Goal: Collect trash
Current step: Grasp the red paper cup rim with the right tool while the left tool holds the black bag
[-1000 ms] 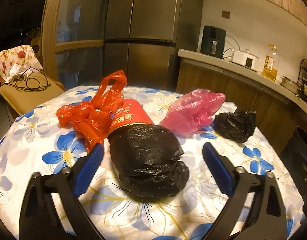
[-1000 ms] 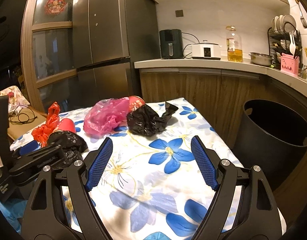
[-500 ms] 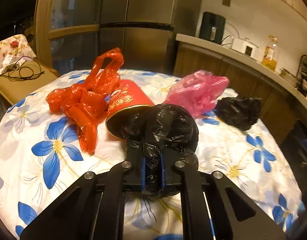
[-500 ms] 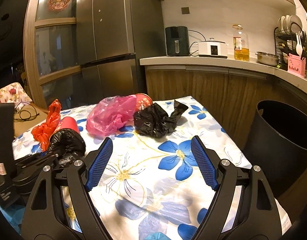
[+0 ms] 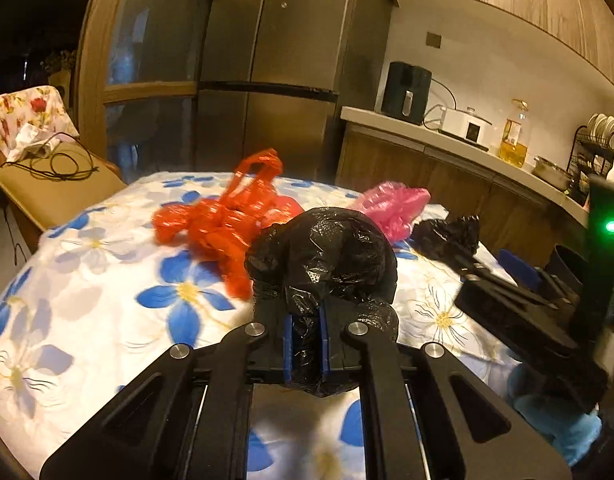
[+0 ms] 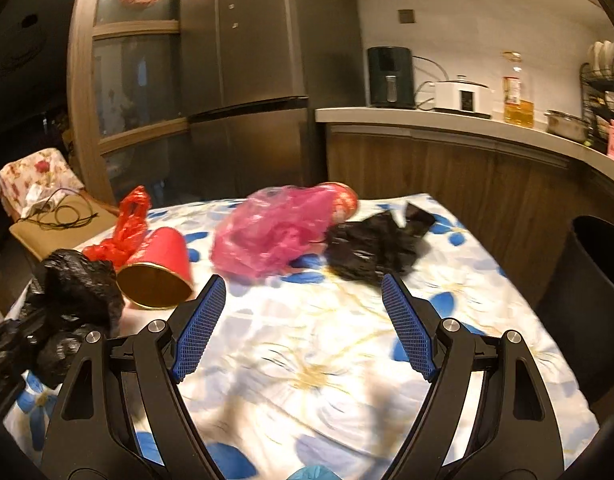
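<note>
My left gripper (image 5: 306, 350) is shut on a crumpled black plastic bag (image 5: 323, 264) and holds it lifted above the flowered table (image 5: 107, 304). The same bag shows at the left of the right wrist view (image 6: 77, 292). A red paper cup (image 6: 159, 276) lies on its side, its mouth empty. A red plastic bag (image 5: 227, 216), a pink plastic bag (image 6: 271, 236) and a second black bag (image 6: 375, 248) lie on the table. My right gripper (image 6: 303, 324) is open and empty above the table's middle.
A dark trash bin (image 6: 591, 300) stands off the table's right edge. A counter (image 6: 467, 128) with appliances and an oil bottle runs behind. A fridge (image 6: 251, 80) is at the back. A chair (image 5: 55, 188) with cables stands at the left.
My left gripper closed on the black bag, pulled it out of the red cup and lifted it. My right gripper moved closer to the pink and black bags.
</note>
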`<state>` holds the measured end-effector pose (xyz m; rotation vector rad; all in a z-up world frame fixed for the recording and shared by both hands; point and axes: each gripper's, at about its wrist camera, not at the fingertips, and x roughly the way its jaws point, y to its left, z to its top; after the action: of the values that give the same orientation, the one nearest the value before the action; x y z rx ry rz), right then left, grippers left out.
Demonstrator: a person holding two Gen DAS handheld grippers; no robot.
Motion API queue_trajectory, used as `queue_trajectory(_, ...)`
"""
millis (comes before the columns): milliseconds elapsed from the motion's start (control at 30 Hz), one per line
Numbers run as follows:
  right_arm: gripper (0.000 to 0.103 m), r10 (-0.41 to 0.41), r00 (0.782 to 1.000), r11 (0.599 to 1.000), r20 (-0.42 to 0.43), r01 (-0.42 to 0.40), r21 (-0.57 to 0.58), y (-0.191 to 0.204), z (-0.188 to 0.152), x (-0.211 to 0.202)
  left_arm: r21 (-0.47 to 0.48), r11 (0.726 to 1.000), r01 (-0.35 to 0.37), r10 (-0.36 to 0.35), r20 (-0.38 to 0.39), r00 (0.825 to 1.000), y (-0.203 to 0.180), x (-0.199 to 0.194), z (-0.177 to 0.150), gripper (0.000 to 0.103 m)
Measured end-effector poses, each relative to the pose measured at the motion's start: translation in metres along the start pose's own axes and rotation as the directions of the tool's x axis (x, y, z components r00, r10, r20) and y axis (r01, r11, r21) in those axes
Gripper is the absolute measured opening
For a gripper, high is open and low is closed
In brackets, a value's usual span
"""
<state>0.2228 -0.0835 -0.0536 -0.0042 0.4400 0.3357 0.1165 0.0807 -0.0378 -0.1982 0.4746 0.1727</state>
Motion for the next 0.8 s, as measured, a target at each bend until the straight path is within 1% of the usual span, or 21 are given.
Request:
queue_trajectory(133, 0.079, 0.064, 0.997, 0.997, -0.032, -0.065, -0.036, 0.027, -0.003, 0.016, -0.02, 0.999, -0.028, 0.029, 0.035, 0.999, 0.016, -0.013, 0.004, 0.01)
queue_trajectory(233, 0.07, 0.103, 0.993, 0.991, -0.061, -0.107, -0.077, 0.049, -0.003, 0.029, -0.033, 0.998, -0.048, 0.05, 0.039, 0.998, 0.027, -0.015, 0.006, 0.01)
queue_trajectory(333, 0.063, 0.125, 0.989, 0.984, -0.084, -0.134, -0.12, 0.067, -0.002, 0.04, -0.05, 0.997, -0.066, 0.068, 0.04, 0.997, 0.038, -0.016, 0.007, 0.01)
queue_trajectory(567, 0.044, 0.132, 0.981, 0.971, -0.145, -0.157, -0.179, 0.094, 0.0, 0.068, -0.069, 0.993, -0.101, 0.103, 0.037, 0.994, 0.055, -0.015, 0.009, 0.01)
queue_trajectory(633, 0.041, 0.133, 0.979, 0.97, -0.155, -0.16, -0.182, 0.097, 0.0, 0.074, -0.07, 0.992, -0.108, 0.11, 0.027, 0.994, 0.056, -0.012, 0.008, 0.01)
queue_trajectory(667, 0.037, 0.134, 0.978, 0.97, -0.161, -0.162, -0.182, 0.098, 0.0, 0.077, -0.073, 0.991, -0.113, 0.114, 0.018, 0.993, 0.057, -0.01, 0.007, 0.01)
queue_trajectory(700, 0.035, 0.136, 0.976, 0.969, -0.17, -0.167, -0.182, 0.1, 0.0, 0.081, -0.075, 0.99, -0.116, 0.117, 0.012, 0.993, 0.058, -0.009, 0.006, 0.01)
queue_trajectory(733, 0.029, 0.139, 0.974, 0.968, -0.179, -0.171, -0.182, 0.101, 0.0, 0.084, -0.077, 0.99, -0.119, 0.119, 0.006, 0.993, 0.059, -0.008, 0.005, 0.01)
queue_trajectory(767, 0.02, 0.14, 0.972, 0.968, -0.188, -0.175, -0.182, 0.102, -0.001, 0.087, -0.079, 0.99, -0.12, 0.121, 0.001, 0.993, 0.059, -0.007, 0.005, 0.01)
queue_trajectory(800, 0.017, 0.142, 0.97, 0.967, -0.195, -0.178, -0.181, 0.102, -0.002, 0.089, -0.078, 0.989, -0.122, 0.122, 0.001, 0.992, 0.059, -0.007, 0.005, 0.01)
